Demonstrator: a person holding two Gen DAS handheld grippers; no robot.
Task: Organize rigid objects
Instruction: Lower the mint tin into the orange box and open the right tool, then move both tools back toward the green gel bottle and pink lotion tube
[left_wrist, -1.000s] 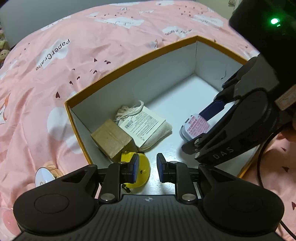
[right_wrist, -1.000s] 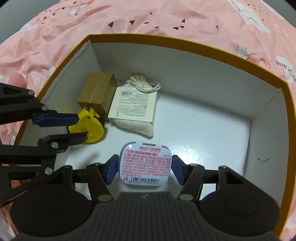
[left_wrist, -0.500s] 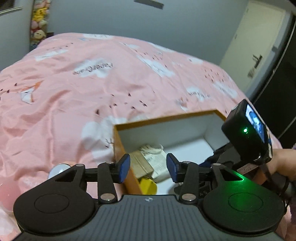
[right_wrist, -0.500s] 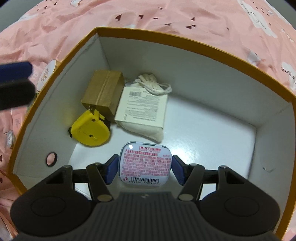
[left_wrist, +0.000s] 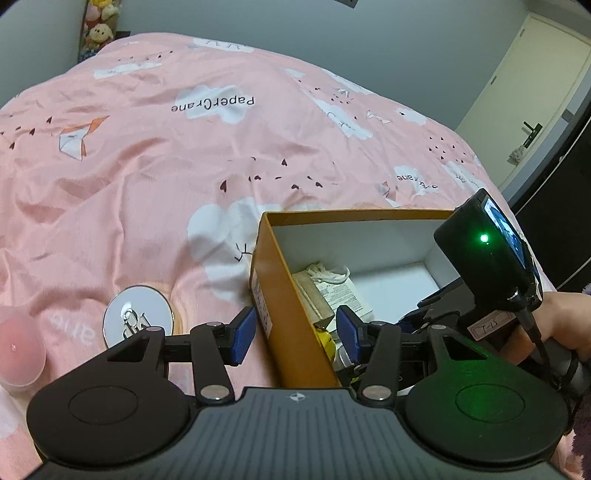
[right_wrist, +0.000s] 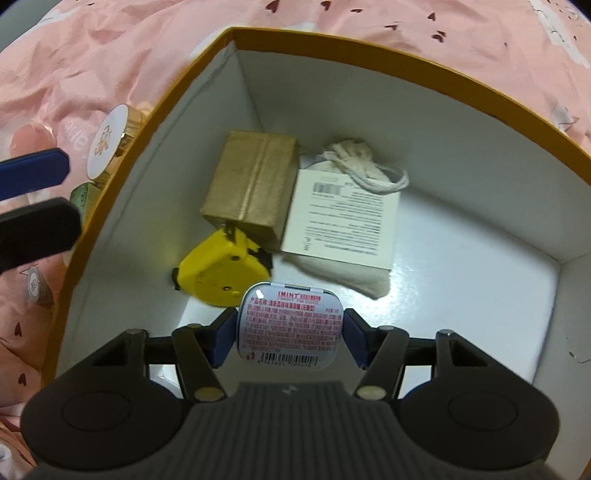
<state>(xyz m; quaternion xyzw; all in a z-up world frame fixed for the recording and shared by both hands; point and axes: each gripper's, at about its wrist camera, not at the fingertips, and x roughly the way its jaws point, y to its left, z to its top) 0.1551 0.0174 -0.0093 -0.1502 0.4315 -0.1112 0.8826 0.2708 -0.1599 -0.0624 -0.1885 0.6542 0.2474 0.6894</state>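
Observation:
An orange box (right_wrist: 369, 48) with white inside holds a brown carton (right_wrist: 251, 184), a cloth pouch with a white card (right_wrist: 343, 221) and a yellow tape measure (right_wrist: 218, 275). My right gripper (right_wrist: 290, 338) points down into the box, shut on a mint tin (right_wrist: 290, 325) held above the floor near the tape measure. My left gripper (left_wrist: 295, 338) hovers outside, over the box's left wall (left_wrist: 280, 295); its jaws are opening with nothing gripped. Its fingers (right_wrist: 33, 177) show at the left edge of the right wrist view.
The box sits on a pink bedspread (left_wrist: 184, 147). Left of the box lie a round white-lidded tin (left_wrist: 138, 314) and a pink rounded object (left_wrist: 18, 354). A green item (right_wrist: 83, 195) and a small round piece (right_wrist: 35, 286) lie beside the box. A hand (left_wrist: 554, 325) holds the right gripper.
My left gripper let go of the yellow tape measure, opened, and drew back up and out over the box's left wall. The right gripper sank lower toward the tape measure with the tin.

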